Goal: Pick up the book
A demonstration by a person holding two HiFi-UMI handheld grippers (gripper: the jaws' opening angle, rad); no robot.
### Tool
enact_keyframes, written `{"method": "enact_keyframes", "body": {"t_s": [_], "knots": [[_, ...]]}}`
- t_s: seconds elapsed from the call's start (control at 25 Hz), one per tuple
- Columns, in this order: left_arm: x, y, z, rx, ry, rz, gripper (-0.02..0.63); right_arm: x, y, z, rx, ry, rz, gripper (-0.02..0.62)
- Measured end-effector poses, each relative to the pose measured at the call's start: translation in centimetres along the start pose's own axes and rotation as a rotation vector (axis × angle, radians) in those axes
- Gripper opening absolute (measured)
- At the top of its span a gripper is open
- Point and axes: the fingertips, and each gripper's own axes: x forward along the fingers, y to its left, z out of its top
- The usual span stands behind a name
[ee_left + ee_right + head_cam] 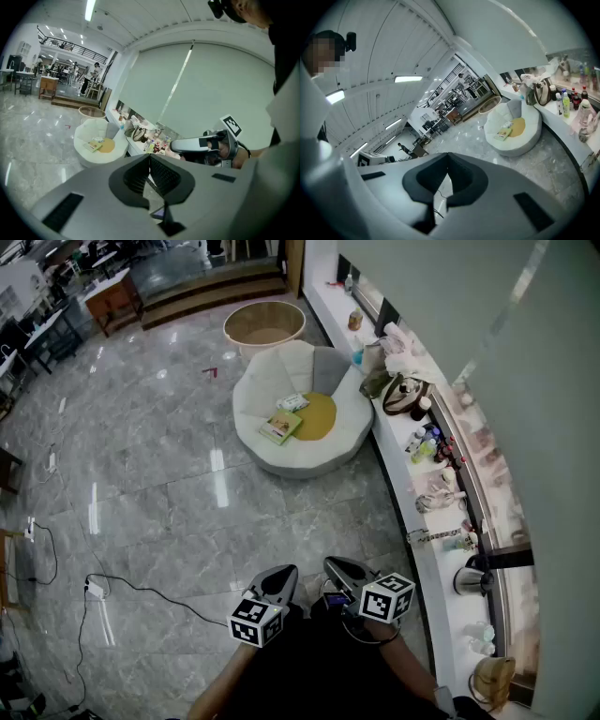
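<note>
The green book (280, 426) lies on the round white seat (309, 458), touching a yellow cushion (319, 416). A smaller booklet (293, 402) lies just beside it. The seat stands on the shiny grey floor (159, 484), next to a long white shelf (394, 472). The left gripper (280, 577) and the right gripper (340, 569) are side by side, well away from the book. Both have their jaws shut tight, with nothing in them.
</note>
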Motion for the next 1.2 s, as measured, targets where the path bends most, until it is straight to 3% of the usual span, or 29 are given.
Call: {"method": "enact_keyframes", "body": {"t_s": [0.32, 0.68, 1.2], "knots": [[-0.9, 1.4, 0.6, -0.005, -0.027, -0.007, 0.014, 1.3, 0.8, -0.4, -0.017, 0.017, -0.007, 0.017], [-3.0, 3.5, 0.5, -0.034, -0.028, -0.001, 0.014, 3.1, 2.0, -1.3, 0.043, 0.003, -0.01, 0.017], [-7.1, 7.3, 0.9, -0.127, -0.032, -0.037, 0.014, 6.5, 4.8, -4.4, 0.065, 0.033, -0.053, 0.017]]}}
